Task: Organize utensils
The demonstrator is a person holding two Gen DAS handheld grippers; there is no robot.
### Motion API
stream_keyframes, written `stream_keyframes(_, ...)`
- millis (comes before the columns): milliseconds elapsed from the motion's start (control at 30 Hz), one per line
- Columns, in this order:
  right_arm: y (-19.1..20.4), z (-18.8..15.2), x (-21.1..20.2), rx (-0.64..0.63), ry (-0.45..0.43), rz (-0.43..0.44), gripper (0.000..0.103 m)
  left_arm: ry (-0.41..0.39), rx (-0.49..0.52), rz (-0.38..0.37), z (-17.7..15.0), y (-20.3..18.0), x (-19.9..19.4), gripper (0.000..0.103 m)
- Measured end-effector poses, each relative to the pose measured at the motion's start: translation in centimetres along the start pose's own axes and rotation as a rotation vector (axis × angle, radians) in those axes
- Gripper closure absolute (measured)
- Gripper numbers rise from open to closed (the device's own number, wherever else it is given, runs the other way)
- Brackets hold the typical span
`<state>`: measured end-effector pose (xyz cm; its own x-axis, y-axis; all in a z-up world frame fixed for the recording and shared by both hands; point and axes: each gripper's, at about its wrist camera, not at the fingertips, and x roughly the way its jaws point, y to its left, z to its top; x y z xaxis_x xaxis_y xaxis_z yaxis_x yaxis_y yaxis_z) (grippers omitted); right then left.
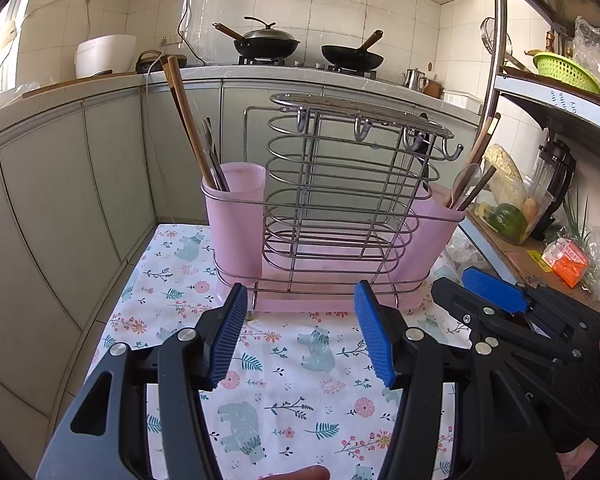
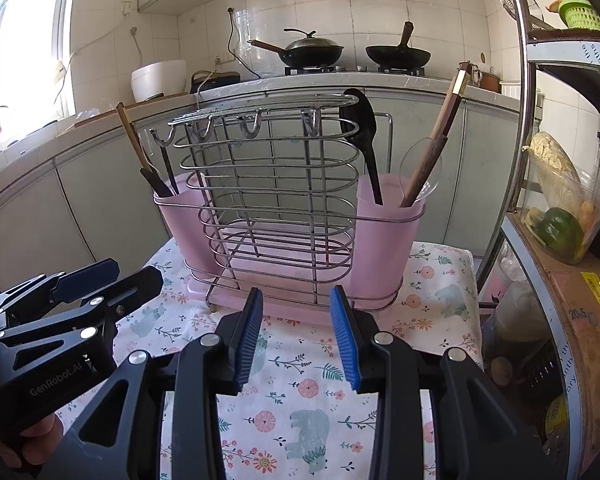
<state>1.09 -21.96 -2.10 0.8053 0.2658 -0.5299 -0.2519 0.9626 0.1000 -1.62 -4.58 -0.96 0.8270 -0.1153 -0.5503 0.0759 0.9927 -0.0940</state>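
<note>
At twelve o'clock from both my tools, the wire utensil rack (image 1: 332, 200) stands on the floral-clothed surface (image 1: 292, 380), a pink cup at each end holding chopsticks (image 1: 188, 120) and spoons. Left tool (image 1: 300, 336) and right tool (image 2: 298, 336) both gape open, empty, short of the rack.

Utensil ends hidden inside pink cups (image 2: 384, 240), green basket (image 2: 582, 14) cut off by the frame edge
</note>
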Motion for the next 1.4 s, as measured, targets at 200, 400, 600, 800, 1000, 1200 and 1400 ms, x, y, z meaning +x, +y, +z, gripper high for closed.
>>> stream_keyframes(200, 0.05, -0.28, 0.23, -0.001, 0.004, 0.000, 0.069, 0.002, -0.001, 0.000, -0.13, 0.05, 0.09, 0.047)
stream_keyframes(400, 0.01, -0.45, 0.41, -0.001, 0.008, 0.000, 0.069, 0.005, -0.002, -0.002, -0.31, 0.14, 0.23, 0.047)
stream_keyframes(600, -0.07, -0.57, 0.73, -0.003, 0.016, 0.001, 0.069, 0.009, -0.004, -0.003, -0.37, 0.22, 0.30, 0.047)
stream_keyframes(800, -0.09, -0.53, 0.80, -0.003, 0.018, 0.001, 0.069, 0.016, -0.006, -0.002, -0.39, 0.23, 0.45, 0.047)
stream_keyframes(1000, -0.07, -0.56, 0.82, -0.003, 0.019, 0.002, 0.069, 0.020, -0.007, -0.002, -0.36, 0.23, 0.57, 0.047)
stream_keyframes(1200, -0.05, -0.54, 0.84, -0.004, 0.019, 0.001, 0.069, 0.022, -0.007, -0.002, -0.34, 0.19, 0.65, 0.047)
stream_keyframes(1400, -0.05, -0.52, 0.85, -0.004, 0.020, 0.001, 0.069, 0.026, -0.009, 0.002, -0.28, 0.20, 0.82, 0.047)
